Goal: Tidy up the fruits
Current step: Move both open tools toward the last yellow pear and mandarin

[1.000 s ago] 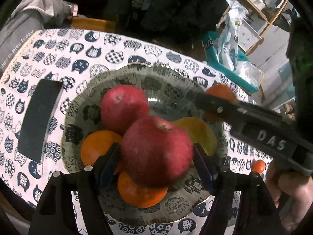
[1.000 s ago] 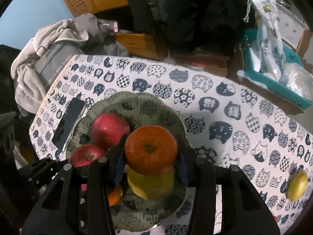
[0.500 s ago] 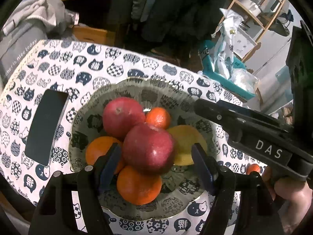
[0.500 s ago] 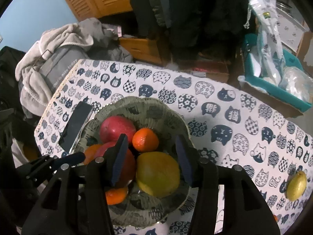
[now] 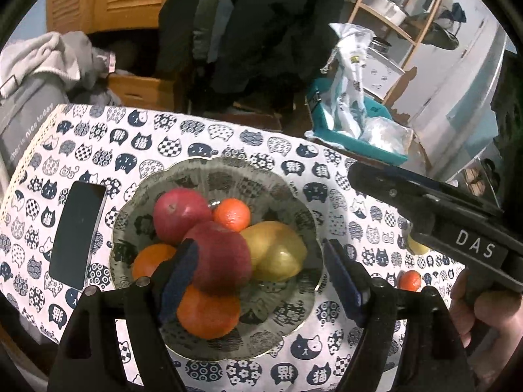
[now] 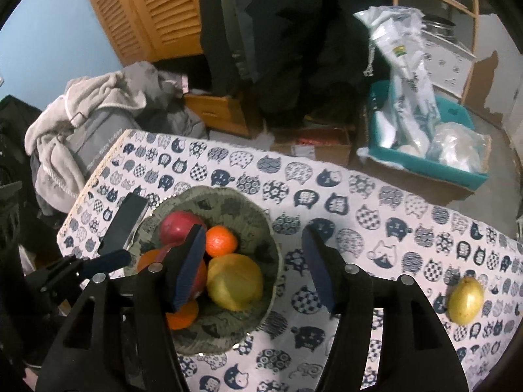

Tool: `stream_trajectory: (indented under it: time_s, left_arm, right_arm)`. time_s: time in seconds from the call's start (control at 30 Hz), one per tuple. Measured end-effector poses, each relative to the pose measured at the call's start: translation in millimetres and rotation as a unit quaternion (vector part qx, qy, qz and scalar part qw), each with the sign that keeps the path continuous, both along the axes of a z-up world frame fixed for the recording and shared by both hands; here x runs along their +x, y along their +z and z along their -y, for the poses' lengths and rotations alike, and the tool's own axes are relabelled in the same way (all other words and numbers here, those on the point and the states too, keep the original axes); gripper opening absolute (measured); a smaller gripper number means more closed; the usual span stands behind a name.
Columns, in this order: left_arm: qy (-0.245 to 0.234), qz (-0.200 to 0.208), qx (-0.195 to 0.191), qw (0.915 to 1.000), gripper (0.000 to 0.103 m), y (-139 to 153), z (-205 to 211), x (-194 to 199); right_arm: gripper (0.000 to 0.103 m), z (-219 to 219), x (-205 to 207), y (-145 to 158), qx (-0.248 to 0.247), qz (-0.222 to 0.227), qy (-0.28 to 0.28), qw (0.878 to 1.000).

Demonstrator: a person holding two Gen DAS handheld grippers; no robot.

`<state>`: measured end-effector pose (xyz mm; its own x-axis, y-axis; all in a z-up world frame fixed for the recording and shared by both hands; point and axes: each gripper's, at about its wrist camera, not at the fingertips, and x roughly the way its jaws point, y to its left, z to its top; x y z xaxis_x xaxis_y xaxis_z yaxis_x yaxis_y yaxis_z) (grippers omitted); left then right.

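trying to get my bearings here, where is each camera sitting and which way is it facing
Left wrist: on the left gripper, angled down at the bowl of fruit; its own open fingers, the right gripper and a hand show.
Right wrist: on the right gripper, angled down from the bowl's right; its open fingers and the left gripper's tip show.
Shared: bowl, phone, cat-print cloth, a yellow fruit lying loose on it.
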<state>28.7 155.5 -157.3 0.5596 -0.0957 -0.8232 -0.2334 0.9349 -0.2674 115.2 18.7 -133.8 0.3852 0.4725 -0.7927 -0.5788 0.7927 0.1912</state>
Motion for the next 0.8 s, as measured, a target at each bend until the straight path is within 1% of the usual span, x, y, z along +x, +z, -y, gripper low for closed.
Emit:
stream_trajectory:
  time_s: [0.07, 0.17, 0.6, 0.8]
  left_arm:
    - [-0.004, 0.003, 0.004, 1.0000, 0.080, 3, 5, 0]
    - [-0.010, 0.007, 0.010, 0.9999, 0.084, 8, 13, 1]
    - [-0.047, 0.025, 0.023, 0.9983, 0.085, 27, 55, 5]
    - [-0.064, 0.022, 0.031, 0.9972, 0.085, 27, 75, 9]
  right_arm:
    - [0.066, 9, -2, 6, 0.000, 0.008, -0.006, 1.000]
    - [0.068, 22, -4, 12, -0.001, 0.016, -0.015, 1.000]
    - [0.072, 81, -11, 29, -0.004, 0.045, -0.052, 0.998]
    - [0.076, 108, -14, 32, -0.006, 0.050, -0.068, 0.996]
